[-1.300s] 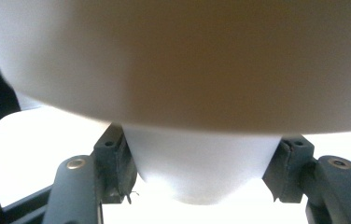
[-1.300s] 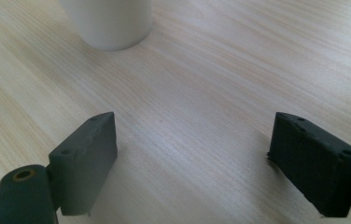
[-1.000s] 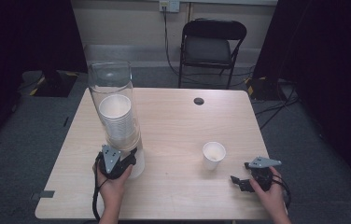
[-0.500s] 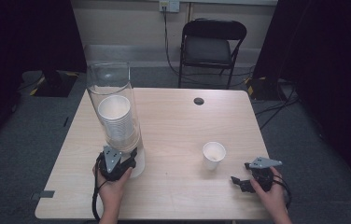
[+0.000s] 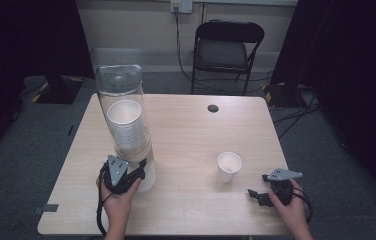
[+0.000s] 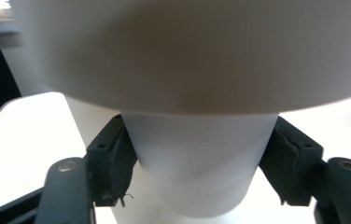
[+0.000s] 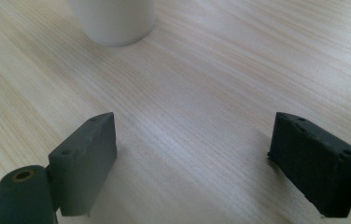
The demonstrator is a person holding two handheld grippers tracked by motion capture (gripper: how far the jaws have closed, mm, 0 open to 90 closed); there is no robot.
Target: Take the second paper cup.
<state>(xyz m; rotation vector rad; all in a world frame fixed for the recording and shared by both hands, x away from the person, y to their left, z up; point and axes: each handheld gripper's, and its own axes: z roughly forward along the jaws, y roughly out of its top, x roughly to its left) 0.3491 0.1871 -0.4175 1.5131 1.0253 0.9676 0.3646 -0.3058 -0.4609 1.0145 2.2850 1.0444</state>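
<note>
Left claw (image 6: 197,158) jaws just opening, flanking bottom cup (image 6: 197,172) | contact unclear | right claw (image 7: 192,158) open, empty

Dispenser (image 5: 123,125) on worktop (image 5: 191,135) left, cup stack (image 5: 126,125) inside it, lone cup (image 5: 228,166) right, chair (image 5: 228,50) behind worktop.

White paper cup (image 6: 197,168) upright, hanging from dispenser's base (image 6: 201,51), at table's near-left side
</note>
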